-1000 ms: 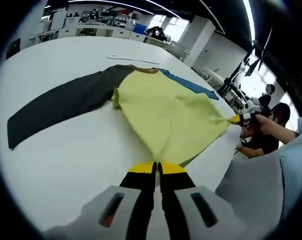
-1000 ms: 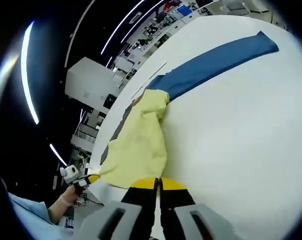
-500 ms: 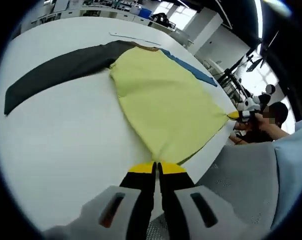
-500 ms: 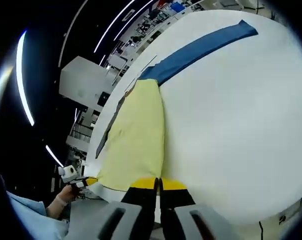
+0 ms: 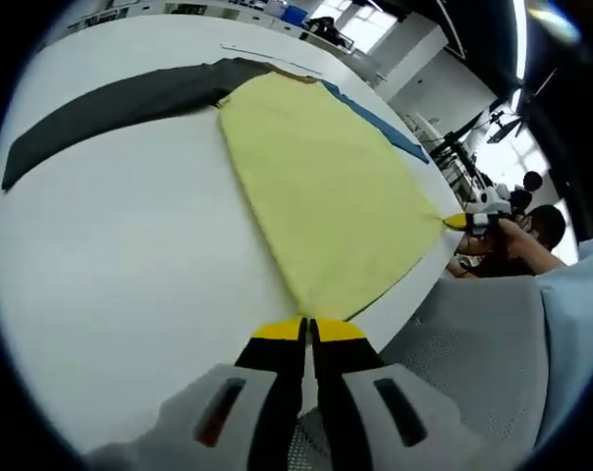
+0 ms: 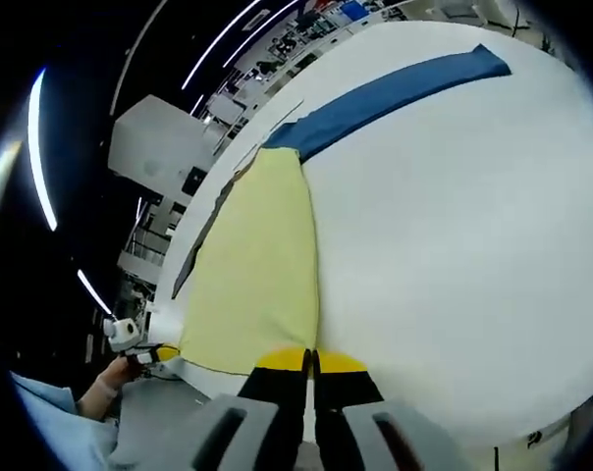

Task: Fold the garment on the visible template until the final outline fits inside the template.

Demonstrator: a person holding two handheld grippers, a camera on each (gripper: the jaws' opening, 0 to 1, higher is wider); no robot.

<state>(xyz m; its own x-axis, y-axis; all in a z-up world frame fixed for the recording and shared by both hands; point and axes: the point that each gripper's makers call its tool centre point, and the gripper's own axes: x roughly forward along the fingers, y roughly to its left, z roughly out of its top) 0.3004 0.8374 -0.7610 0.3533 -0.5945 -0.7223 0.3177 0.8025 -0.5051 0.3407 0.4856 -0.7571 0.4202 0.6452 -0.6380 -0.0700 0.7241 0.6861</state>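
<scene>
Holding the hem taut is what this step calls for: the left gripper, at the bottom centre of the left gripper view, has its jaws pressed together on one bottom corner of the garment, and the right gripper, bottom centre of the right gripper view, is clamped on the other corner. Both pulls should stay even and low, I judge, so the yellow body lies flat before any fold is made. That body is a smooth, matte knit, a broad panel spreading from lower centre up toward the collar. The dark sleeve runs to the upper left of the left gripper view; the blue sleeve stretches to the upper right of the right gripper view. Everything lies on a plain white table. A template outline is hard to make out; it may be hidden under the cloth.
</scene>
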